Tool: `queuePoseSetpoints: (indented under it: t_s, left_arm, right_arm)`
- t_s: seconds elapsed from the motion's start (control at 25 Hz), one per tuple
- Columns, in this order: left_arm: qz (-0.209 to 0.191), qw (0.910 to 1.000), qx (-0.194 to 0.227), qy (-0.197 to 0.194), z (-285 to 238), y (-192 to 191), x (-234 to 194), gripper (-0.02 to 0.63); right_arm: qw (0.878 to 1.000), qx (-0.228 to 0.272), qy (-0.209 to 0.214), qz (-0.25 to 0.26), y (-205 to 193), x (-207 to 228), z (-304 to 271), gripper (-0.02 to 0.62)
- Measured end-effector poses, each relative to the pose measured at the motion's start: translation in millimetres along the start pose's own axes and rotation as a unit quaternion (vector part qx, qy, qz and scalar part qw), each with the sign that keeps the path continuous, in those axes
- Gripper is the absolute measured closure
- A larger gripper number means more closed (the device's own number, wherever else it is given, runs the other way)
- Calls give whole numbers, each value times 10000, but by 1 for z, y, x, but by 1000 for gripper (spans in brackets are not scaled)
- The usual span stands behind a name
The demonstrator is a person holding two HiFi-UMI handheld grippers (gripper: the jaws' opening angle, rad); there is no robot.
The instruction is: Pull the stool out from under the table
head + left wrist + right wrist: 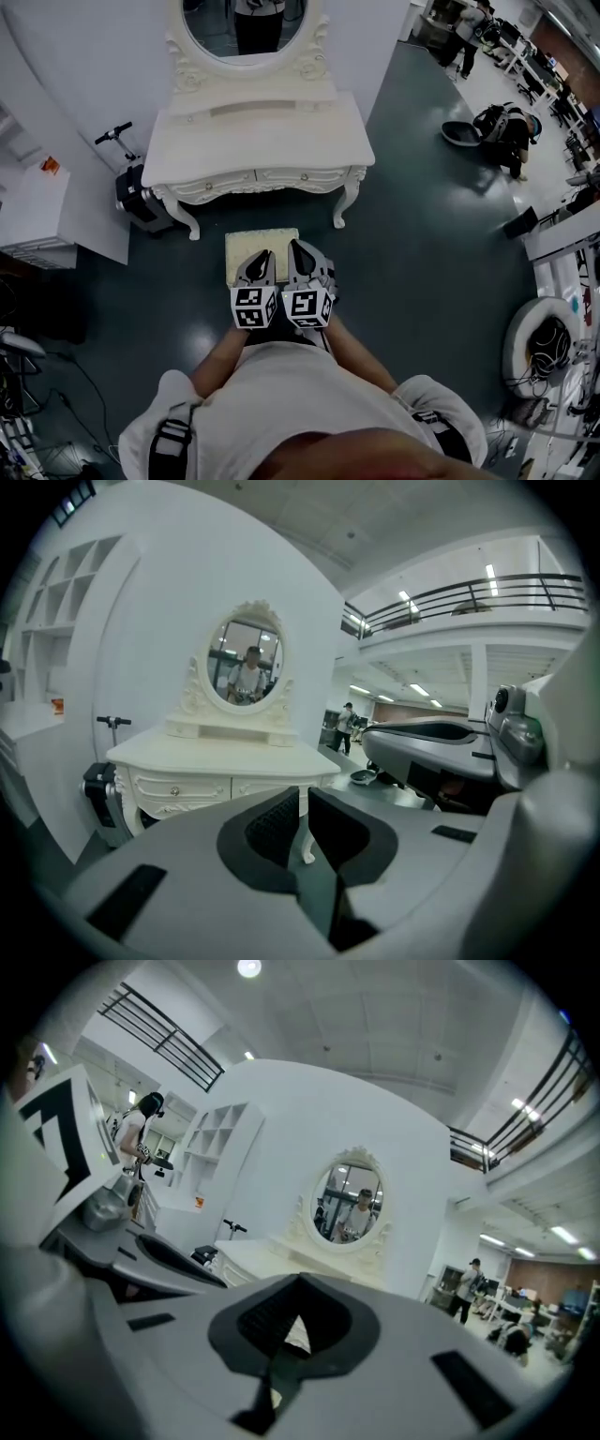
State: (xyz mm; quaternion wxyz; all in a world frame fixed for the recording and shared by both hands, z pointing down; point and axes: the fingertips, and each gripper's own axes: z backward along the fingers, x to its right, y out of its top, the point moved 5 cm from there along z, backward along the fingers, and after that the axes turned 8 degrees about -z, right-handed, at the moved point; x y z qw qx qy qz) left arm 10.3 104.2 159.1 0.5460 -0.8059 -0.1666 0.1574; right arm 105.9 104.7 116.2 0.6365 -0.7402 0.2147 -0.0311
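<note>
The stool (246, 242), with a cream cushioned top, stands on the dark floor just in front of the white dressing table (258, 141). Its near half is hidden under my two grippers. My left gripper (262, 255) and right gripper (298, 246) hover side by side over the stool, both pointing at the table. The left gripper (304, 794) has its jaws nearly together with nothing between them. The right gripper (300, 1283) is shut and empty. Both gripper views look over the table (216, 752) to its oval mirror (352, 1194); neither shows the stool.
A scooter (131, 187) leans by the table's left leg, next to a white shelf unit (37, 211). A person crouches on the floor at the back right (506, 127). A round white basket (544, 342) and desks line the right side.
</note>
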Motion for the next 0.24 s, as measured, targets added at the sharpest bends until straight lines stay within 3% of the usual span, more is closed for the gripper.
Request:
queuePoseSetpoints:
  t_s: [0.24]
  left_arm:
    - [-88,10000,16,-24,1,-3,1,571]
  right_arm:
    - [9996,137,-89,248,4,-2,4,581]
